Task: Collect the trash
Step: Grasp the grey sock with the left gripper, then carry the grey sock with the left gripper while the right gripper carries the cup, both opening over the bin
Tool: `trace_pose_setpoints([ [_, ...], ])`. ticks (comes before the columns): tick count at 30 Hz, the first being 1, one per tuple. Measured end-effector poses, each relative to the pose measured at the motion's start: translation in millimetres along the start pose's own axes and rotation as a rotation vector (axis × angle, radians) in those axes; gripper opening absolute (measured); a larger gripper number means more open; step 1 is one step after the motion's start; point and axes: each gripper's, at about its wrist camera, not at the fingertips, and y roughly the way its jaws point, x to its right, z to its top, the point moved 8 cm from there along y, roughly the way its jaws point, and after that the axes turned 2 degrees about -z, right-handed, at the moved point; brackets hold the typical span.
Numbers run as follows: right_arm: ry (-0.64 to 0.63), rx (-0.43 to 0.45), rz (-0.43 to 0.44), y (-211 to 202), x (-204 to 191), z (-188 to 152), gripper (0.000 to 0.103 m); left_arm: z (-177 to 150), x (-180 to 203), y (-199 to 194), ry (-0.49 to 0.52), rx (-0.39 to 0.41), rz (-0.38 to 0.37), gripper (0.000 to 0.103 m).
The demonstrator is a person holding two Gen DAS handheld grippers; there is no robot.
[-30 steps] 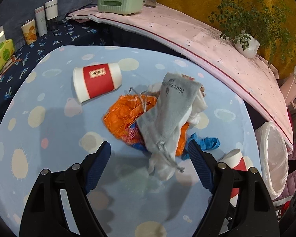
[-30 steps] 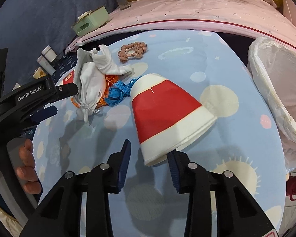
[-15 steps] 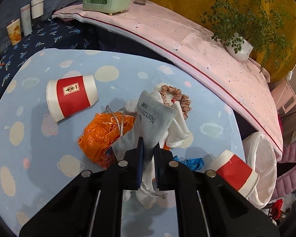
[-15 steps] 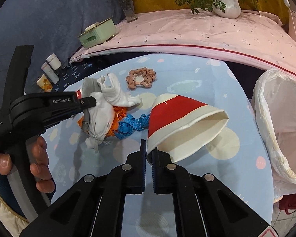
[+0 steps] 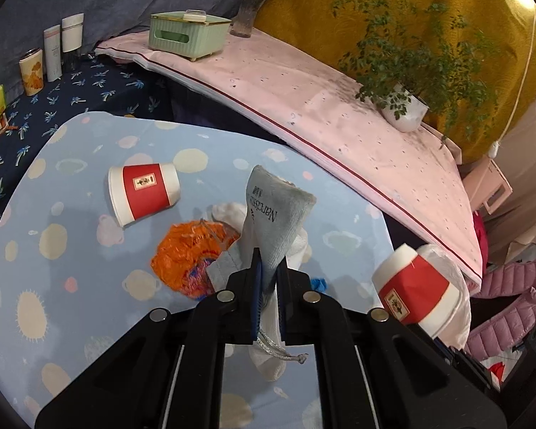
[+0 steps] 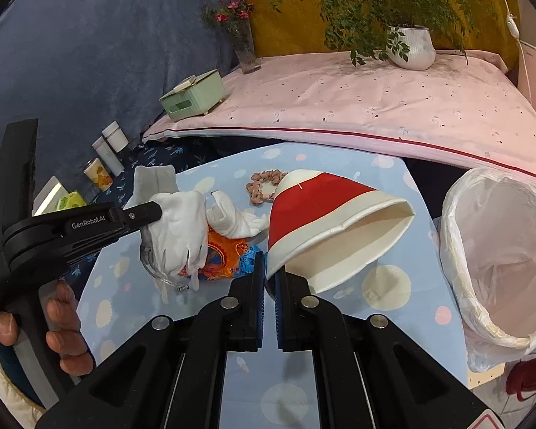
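Note:
My left gripper (image 5: 268, 279) is shut on a grey and white cloth bundle (image 5: 273, 214) and holds it above the table; it also shows in the right wrist view (image 6: 177, 228). My right gripper (image 6: 269, 286) is shut on the rim of a red and white paper cup (image 6: 325, 221), lifted off the table, its mouth turned toward the white-lined bin (image 6: 500, 261). That cup shows in the left wrist view (image 5: 416, 293). A second red cup (image 5: 143, 193) lies on its side. Orange wrapper (image 5: 187, 261) lies under the bundle.
The round blue table (image 5: 53, 250) also holds a pink scrunchie (image 6: 262, 184) and a blue scrap (image 6: 248, 259). A pink-covered ledge (image 5: 321, 107) behind carries a green box (image 5: 187, 34), vase and potted plant (image 5: 403, 111). Bottles (image 5: 53, 53) stand at the left.
Both grippers shut, the left on the cloth bundle and the right on the cup rim, then lifted them off the table. The cup has moved toward the bin.

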Motion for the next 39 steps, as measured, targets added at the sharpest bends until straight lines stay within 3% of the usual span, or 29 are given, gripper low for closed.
trace_pose_setpoints([
  [7,0.001,-0.006,-0.002,-6,2,-12,0.005,-43,6,12,0.004,-0.092,-0.021,0.008],
  [15,0.012,-0.019,-0.009,-8,7,-26,0.005,-59,-2,19,0.004,-0.109,0.015,0.008],
  [28,0.027,0.006,-0.017,-19,16,-20,0.005,-52,15,10,0.04,-0.082,-0.009,0.001],
  [39,0.078,0.077,-0.037,-44,48,2,0.005,-27,93,-12,0.128,-0.023,-0.119,0.001],
])
